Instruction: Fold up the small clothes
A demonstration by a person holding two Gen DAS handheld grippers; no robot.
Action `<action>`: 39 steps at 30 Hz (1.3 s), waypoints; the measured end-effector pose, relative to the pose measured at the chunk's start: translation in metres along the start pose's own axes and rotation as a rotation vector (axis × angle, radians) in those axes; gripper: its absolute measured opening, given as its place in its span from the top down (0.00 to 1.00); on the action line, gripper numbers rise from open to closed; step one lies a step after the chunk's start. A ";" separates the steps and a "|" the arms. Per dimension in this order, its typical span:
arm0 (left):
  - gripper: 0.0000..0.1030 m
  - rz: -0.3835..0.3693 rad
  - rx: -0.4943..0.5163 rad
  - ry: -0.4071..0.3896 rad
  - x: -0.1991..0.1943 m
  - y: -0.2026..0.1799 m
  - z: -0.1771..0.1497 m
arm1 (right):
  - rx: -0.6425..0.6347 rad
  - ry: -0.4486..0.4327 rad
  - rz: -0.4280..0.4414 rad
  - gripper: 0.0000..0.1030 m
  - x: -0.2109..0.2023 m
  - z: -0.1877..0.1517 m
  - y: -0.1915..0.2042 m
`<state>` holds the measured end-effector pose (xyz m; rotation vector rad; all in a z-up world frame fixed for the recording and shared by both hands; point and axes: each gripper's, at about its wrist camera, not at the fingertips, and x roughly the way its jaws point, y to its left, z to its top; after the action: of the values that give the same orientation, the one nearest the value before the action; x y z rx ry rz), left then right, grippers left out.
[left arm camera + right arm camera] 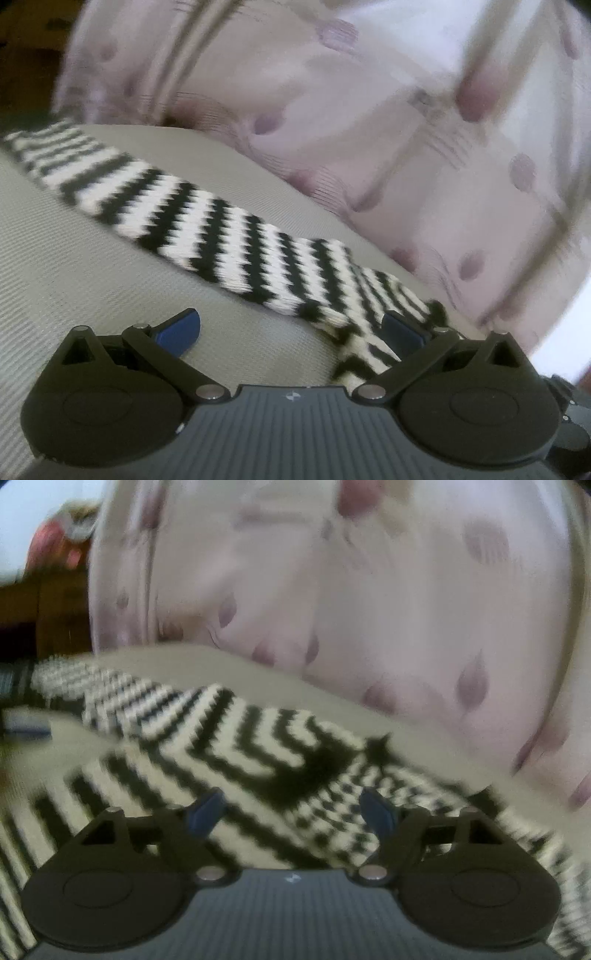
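Note:
A black-and-white striped knit garment [207, 229] lies on a grey ribbed surface [74, 266]. In the left wrist view one long striped sleeve runs from the upper left down to my right fingertip. My left gripper [291, 328] is open and low over the surface, its right blue pad [400, 326] at the sleeve's end. In the right wrist view the garment [221, 749] is bunched and folded over itself. My right gripper [293, 812] is open just above it, with the cloth between the blue pads [205, 812].
A pink curtain-like cloth with purple spots [369, 129] hangs close behind the surface and shows in the right wrist view too [332, 609]. Dark wooden furniture [55, 620] stands at the far left. Both views are blurred.

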<state>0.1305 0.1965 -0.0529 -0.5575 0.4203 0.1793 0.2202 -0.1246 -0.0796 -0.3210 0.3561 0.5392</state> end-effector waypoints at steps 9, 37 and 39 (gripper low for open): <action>0.00 -0.257 0.212 0.156 0.011 -0.079 0.006 | 0.164 0.030 -0.205 0.21 -0.085 -0.062 -0.076; 0.94 -0.054 0.433 0.175 0.117 -0.152 -0.038 | 0.524 0.189 -0.514 0.47 -0.103 -0.134 -0.195; 0.91 -0.041 0.435 0.170 0.117 -0.153 -0.038 | 0.554 0.200 -0.495 0.46 -0.107 -0.137 -0.198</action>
<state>0.2649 0.0537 -0.0598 -0.1531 0.5937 -0.0021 0.2097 -0.3851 -0.1178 0.0801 0.5806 -0.0892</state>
